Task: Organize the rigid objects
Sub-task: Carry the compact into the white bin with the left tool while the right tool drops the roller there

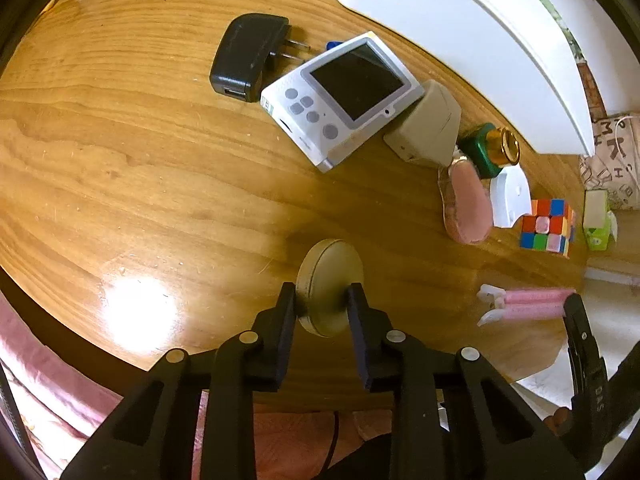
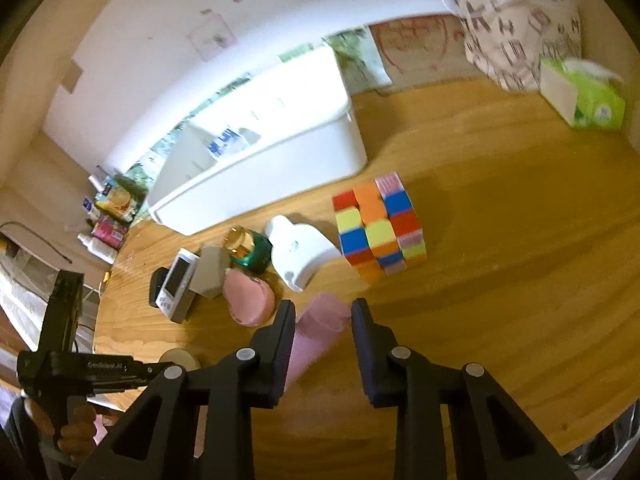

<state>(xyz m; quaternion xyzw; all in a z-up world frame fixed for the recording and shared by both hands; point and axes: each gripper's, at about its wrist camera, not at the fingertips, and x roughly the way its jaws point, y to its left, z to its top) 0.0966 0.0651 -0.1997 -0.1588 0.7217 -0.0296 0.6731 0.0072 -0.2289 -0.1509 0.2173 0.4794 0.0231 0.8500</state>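
My left gripper [image 1: 322, 300] is shut on a round beige disc [image 1: 330, 280], gripped by its edges just above the wooden table [image 1: 160, 160]. In the right wrist view the same disc [image 2: 178, 358] shows at the lower left, at the tip of the left gripper. My right gripper [image 2: 322, 312] is shut on a pink tube [image 2: 320, 328] that slants down between its fingers. The left wrist view shows that pink tube [image 1: 532, 304] lying level with a white clip-like end, held at its right end by a black finger [image 1: 576, 312].
A row runs along a large white bin [image 1: 460, 20]: black power adapter [image 1: 248, 56], white handheld console [image 1: 340, 96], grey box [image 1: 430, 124], green gold-capped bottle [image 1: 490, 150], pink oval piece [image 1: 468, 204], white holder [image 1: 510, 196], colour cube [image 2: 380, 228]. A green tissue box [image 2: 588, 96] and printed bag [image 2: 516, 32] stand at the back.
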